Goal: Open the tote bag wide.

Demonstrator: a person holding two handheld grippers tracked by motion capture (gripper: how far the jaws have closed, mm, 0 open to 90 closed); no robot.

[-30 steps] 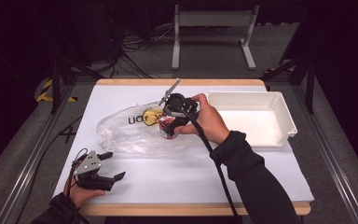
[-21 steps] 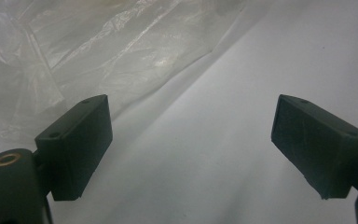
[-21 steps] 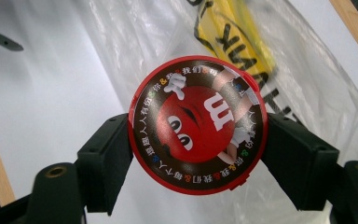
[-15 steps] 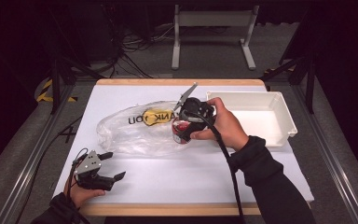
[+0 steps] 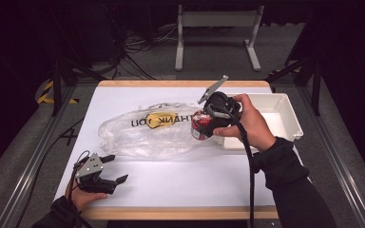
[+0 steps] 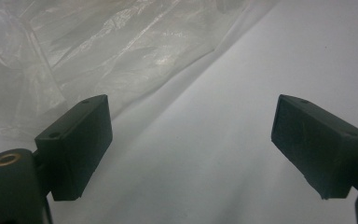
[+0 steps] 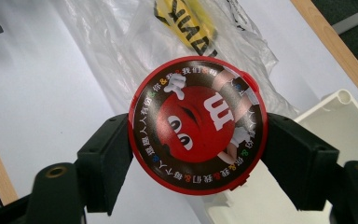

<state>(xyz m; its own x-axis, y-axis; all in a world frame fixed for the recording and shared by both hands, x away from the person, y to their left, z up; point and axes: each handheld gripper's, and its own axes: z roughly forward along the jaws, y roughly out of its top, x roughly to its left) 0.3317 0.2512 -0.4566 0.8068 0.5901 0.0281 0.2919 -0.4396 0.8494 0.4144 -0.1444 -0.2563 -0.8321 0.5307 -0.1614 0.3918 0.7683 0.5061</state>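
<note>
Scene: we look down on a white surface (image 5: 180, 185) with a clear plastic bag (image 5: 147, 130) lying across its middle and a white tray (image 5: 285, 118) at its right end.
Tin: a round red tin (image 7: 198, 123) with a printed candy face on its lid, lifted off the surface between the bag and the tray's near corner.
Right claw: we see the right claw (image 7: 198, 140) closed on the tin, one jaw pressed to each side of the rim.
Left claw: the left claw (image 6: 191, 144) rests low at the surface's near left edge, jaws wide apart and holding nothing, with the bag's edge just ahead of it.
Handling: we judge the tin stiff and light, with a smooth rim that could slip or spin between flat pads.
Hold: we judge the best grip is across its widest line, as it is held now.
Bag: thin, limp and crinkled; we expect it to slide and bunch easily.
</note>
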